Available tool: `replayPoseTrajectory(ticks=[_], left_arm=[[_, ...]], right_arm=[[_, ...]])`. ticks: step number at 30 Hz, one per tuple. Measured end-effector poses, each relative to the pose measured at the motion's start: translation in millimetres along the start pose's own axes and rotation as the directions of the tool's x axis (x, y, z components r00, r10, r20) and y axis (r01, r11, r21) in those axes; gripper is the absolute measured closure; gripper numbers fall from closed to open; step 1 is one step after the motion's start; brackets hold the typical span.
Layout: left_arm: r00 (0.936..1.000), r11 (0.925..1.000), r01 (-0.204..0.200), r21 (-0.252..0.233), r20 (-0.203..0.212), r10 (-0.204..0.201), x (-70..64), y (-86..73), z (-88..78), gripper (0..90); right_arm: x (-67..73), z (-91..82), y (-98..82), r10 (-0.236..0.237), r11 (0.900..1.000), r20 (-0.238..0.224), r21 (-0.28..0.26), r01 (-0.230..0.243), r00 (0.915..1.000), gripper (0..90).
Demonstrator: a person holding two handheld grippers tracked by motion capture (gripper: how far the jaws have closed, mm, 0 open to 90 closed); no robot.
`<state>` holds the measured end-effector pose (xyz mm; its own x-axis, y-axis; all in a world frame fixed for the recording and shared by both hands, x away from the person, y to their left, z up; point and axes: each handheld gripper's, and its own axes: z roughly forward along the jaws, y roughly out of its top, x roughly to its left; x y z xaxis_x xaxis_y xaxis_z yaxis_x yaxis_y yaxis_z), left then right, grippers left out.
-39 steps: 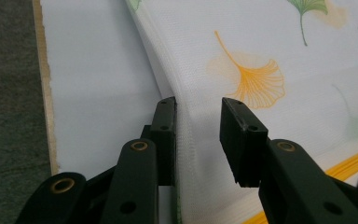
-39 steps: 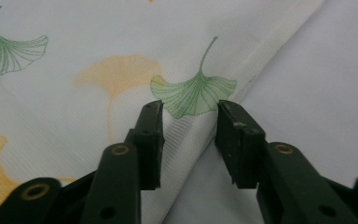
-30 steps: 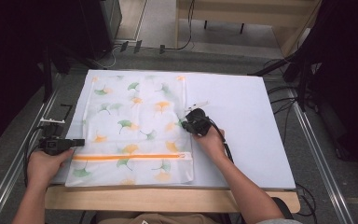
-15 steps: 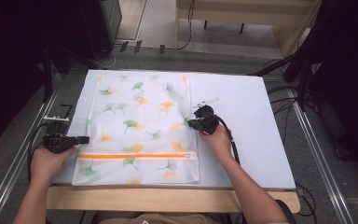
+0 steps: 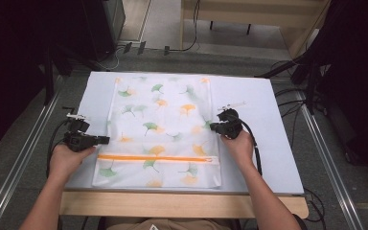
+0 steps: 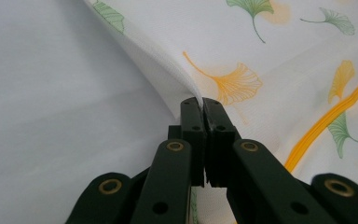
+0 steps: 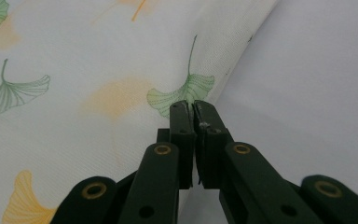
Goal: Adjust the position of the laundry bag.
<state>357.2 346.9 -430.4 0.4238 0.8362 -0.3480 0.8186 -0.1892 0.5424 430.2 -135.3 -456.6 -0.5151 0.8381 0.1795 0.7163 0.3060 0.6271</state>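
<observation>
Table (image 5: 268, 103): pale, matte sheet over a wooden top, light wood edge along the bottom of the high view. Grey carpeted floor around it, metal rails running down both sides, dark equipment at upper left and right, cables on the floor at the top and right.

Cloth bag (image 5: 160, 129): lies centre frame, flat, rectangular, white fine-weave fabric, slightly translucent. Printed with green and orange ginkgo leaves. Orange zipper (image 5: 158, 158) runs straight across its lower part.

Left gripper (image 5: 100, 140): lower left of the high view, held in the left hand (image 5: 67, 158), black, cable trailing. In the left gripper view its jaws are pressed together on the bag's left edge, fabric lifted off the table into a soft fold just above the tips.

Right gripper (image 5: 213, 127): right of centre, in the right hand (image 5: 239, 143). In the right gripper view the jaws are clamped on the bag's right edge, at a green leaf print; the edge is raised there.
</observation>
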Motion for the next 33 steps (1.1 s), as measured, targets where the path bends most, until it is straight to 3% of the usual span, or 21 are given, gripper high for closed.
replayPoseTrajectory(ticks=[6, 15, 33], left_arm=[[0.9987, 0.9992, -0.038, 0.012, 0.033, 0.038, -11.5, 8.4, 10.8, 88.7], [0.9957, 0.9981, -0.058, 0.019, 0.073, 0.056, -20.9, 16.2, 22.1, 88.7], [0.9908, 0.9945, -0.100, 0.033, 0.095, 0.097, -37.4, 20.3, 33.6, 88.4]], right_arm=[[-14.9, -9.5, -7.4, 0.031, 0.999, 0.026, -0.009, -0.031, 0.9992, 87.6], [-31.8, -21.8, -16.1, 0.061, 0.998, 0.044, -0.035, -0.059, 0.9972, 85.9], [-51.1, -34.9, -23.5, 0.104, 0.994, 0.076, -0.043, -0.101, 0.9917, 86.4]])
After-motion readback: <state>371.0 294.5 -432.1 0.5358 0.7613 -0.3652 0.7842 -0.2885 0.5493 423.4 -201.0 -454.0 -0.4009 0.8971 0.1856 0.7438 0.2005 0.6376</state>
